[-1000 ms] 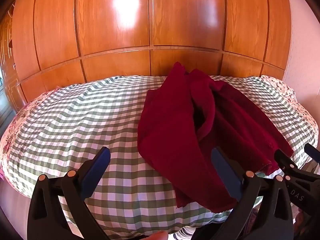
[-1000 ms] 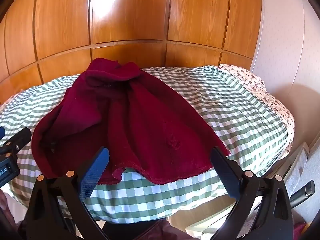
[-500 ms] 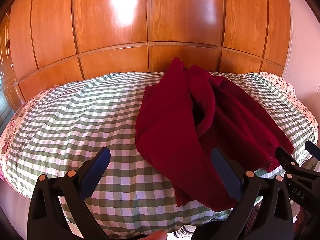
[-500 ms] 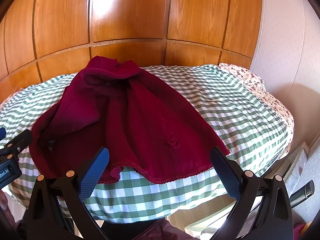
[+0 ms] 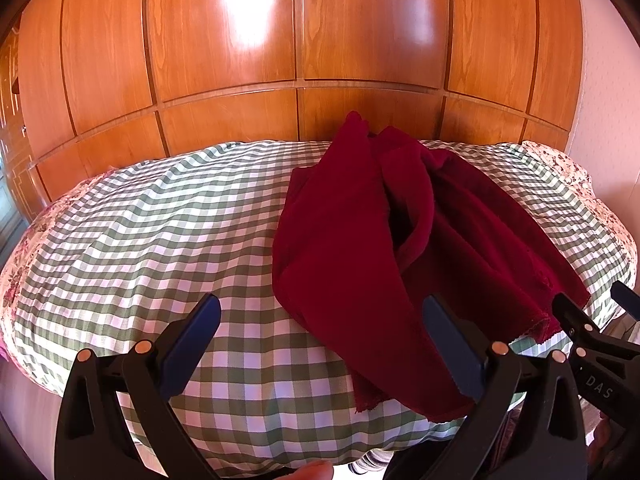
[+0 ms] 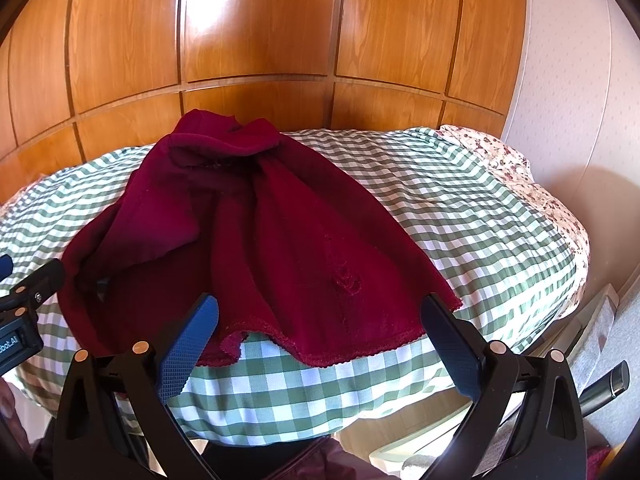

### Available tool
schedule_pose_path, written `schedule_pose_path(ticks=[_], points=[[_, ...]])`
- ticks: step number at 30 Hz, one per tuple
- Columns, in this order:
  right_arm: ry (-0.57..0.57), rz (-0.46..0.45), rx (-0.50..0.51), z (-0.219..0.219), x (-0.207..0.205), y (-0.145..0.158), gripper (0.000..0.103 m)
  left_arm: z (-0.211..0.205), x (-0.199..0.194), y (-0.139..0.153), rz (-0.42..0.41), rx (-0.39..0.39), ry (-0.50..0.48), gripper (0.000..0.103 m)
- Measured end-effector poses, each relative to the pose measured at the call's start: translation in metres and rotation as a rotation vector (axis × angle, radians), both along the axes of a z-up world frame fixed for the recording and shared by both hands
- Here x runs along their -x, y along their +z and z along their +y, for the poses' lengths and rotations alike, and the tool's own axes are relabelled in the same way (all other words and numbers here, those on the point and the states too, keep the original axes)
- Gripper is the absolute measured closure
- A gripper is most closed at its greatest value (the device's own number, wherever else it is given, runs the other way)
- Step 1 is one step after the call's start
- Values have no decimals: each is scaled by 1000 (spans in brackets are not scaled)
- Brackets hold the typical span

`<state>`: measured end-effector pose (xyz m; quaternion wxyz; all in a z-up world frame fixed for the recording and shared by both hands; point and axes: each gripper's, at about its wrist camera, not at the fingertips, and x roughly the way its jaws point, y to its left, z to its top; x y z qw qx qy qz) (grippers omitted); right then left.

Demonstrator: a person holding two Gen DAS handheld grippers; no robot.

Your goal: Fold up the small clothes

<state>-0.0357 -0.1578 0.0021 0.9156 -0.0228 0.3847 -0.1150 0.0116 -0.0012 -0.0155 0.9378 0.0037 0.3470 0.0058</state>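
Observation:
A dark red knit garment [image 5: 380, 248] lies rumpled on the green-and-white checked bed [image 5: 160, 240], its scalloped hem toward me. In the right wrist view the garment [image 6: 272, 248] fills the middle of the bed [image 6: 460, 208], hem near the front edge. My left gripper [image 5: 320, 332] is open and empty, held above the bed's near edge just left of the garment's hem. My right gripper [image 6: 318, 328] is open and empty, hovering just above the hem. Each gripper shows at the edge of the other's view.
A wooden panelled wardrobe [image 5: 296, 40] stands close behind the bed. A floral sheet [image 6: 520, 168] shows at the bed's right end, by a pale wall [image 6: 580, 100]. Grey cloth and a dark handle [image 6: 604, 384] lie low on the right.
Both grippers have drifted slightly forward toward the bed, so the garment sits a little lower and nearer in both views. The jaws have stayed open.

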Motion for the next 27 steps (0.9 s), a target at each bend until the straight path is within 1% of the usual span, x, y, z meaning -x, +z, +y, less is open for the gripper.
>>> schedule_pose_path(ticks=[27], points=[[1,10,-9,-2,-2,-2,3,-2,-5,-3,8,-5,-4,3]])
